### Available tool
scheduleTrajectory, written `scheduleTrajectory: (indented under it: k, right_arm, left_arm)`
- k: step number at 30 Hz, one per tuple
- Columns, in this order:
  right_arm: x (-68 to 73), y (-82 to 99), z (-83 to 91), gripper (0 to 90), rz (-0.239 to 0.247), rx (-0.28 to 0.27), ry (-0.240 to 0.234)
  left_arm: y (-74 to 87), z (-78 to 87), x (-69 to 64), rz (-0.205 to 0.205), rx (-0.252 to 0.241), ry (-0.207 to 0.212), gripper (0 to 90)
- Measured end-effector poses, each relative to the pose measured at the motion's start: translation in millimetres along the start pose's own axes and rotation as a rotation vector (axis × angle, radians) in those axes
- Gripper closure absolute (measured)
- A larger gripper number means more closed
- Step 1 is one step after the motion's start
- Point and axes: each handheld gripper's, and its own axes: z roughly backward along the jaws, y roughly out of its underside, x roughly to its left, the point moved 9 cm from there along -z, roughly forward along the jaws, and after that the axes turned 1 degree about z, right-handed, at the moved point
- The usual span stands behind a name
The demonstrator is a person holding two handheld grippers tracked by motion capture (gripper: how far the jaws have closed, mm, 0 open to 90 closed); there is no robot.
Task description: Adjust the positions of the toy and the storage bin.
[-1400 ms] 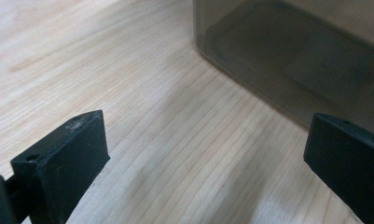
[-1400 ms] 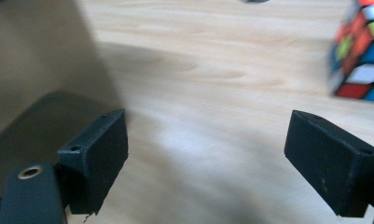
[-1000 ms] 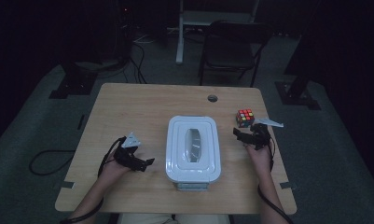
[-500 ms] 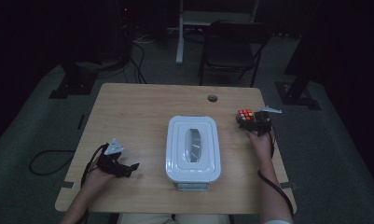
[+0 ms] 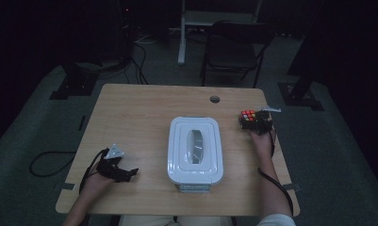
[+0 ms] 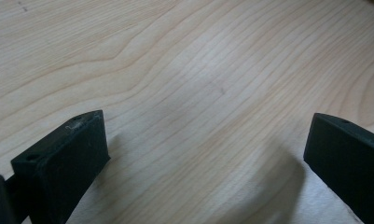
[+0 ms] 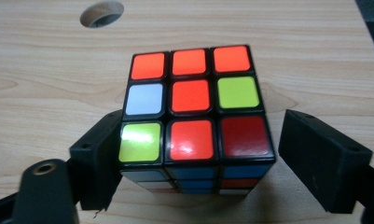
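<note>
One puzzle cube (image 7: 194, 121) sits at the table's (image 5: 139, 108) far right edge, between my right gripper's (image 7: 201, 163) spread jaws; left jaw touches, right stands just off, likely lined up to pinch. White lidded box (image 5: 195, 148) mid-table. My left gripper (image 6: 203, 154) rests wide apart over bare wood, holding nothing.

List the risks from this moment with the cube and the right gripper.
1. In the right gripper view the right gripper brackets the puzzle cube unevenly: one jaw is close to its side, the other stands clear. Closing may shove or twist it.
2. The jaws sit low on the cube, so it could tip when lifted.
3. The cube lies near the table edge; a slip might send it off.
</note>
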Motion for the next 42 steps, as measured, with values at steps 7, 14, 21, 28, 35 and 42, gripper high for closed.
scheduleTrajectory:
  k: [7, 14, 21, 28, 35, 42]
  right_arm:
    - [1.8, 6.7, -5.9, 30.8, 0.035, 0.046, -0.009]
    - [2.5, 7.5, -5.4, 33.6, 0.069, 0.056, 0.019]
    - [2.2, 6.3, 3.9, 33.7, 0.078, 0.043, 0.024]
    - [3.8, 8.1, 24.8, 33.7, 0.102, 0.038, 0.02]
    - [7.2, 19.4, 48.5, 33.7, 0.124, 0.035, 0.019]
    - [11.6, 37.3, 72.2, 33.7, 0.122, 0.024, 0.014]
  left_arm:
    - [-0.4, -0.4, -0.1, 0.008, -0.001, -0.007, 0.5]
    - [-0.4, -0.5, -0.3, 0.013, -0.002, -0.012, 0.5]
    - [-0.5, -0.6, 0.4, 0.019, -0.002, -0.017, 0.5]
    - [-0.5, -0.6, 0.5, 0.018, -0.002, -0.017, 0.5]
    - [-0.8, -0.9, 0.8, 0.017, -0.002, -0.016, 0.5]
    - [-0.9, -1.0, 0.7, 0.017, -0.003, -0.015, 0.5]
